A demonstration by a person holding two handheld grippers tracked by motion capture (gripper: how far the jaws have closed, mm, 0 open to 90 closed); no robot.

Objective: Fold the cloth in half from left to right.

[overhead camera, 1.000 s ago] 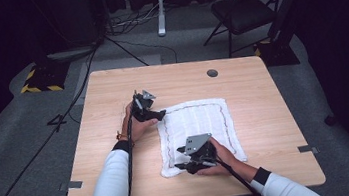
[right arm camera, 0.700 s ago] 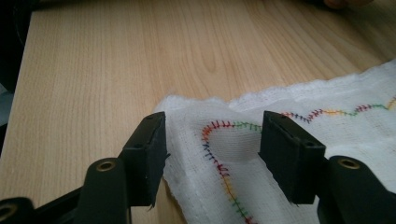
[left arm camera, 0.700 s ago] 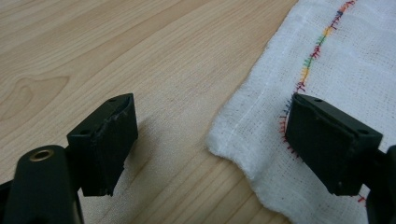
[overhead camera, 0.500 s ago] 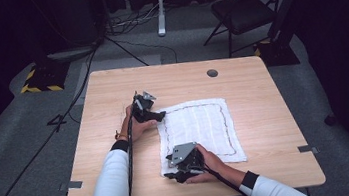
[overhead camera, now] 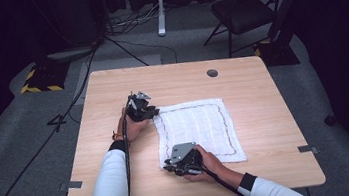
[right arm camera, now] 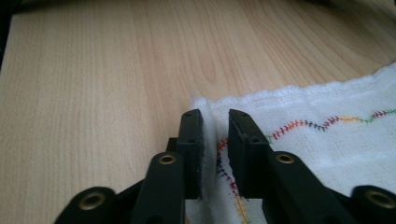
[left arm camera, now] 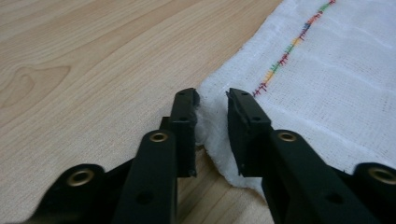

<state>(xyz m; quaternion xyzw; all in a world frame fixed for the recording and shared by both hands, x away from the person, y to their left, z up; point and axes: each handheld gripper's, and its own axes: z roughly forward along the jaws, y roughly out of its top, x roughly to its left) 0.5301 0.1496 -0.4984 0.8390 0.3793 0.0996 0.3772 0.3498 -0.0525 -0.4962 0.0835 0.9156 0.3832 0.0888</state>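
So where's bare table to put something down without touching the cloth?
Bare wood lies right of the white cloth to the table edge, and along the far strip by the round grommet. The cloth's left side is crowded: left hand-held gripper and right hand-held gripper work its corners.

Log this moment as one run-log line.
left gripper: jaws just closing, cloth edge between | right gripper: jaws just closing, cloth corner between | cloth: flat on table

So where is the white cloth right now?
In the high view, the white cloth lies flat mid-table, right of the left hand-held gripper, its near left corner at the right hand-held gripper.
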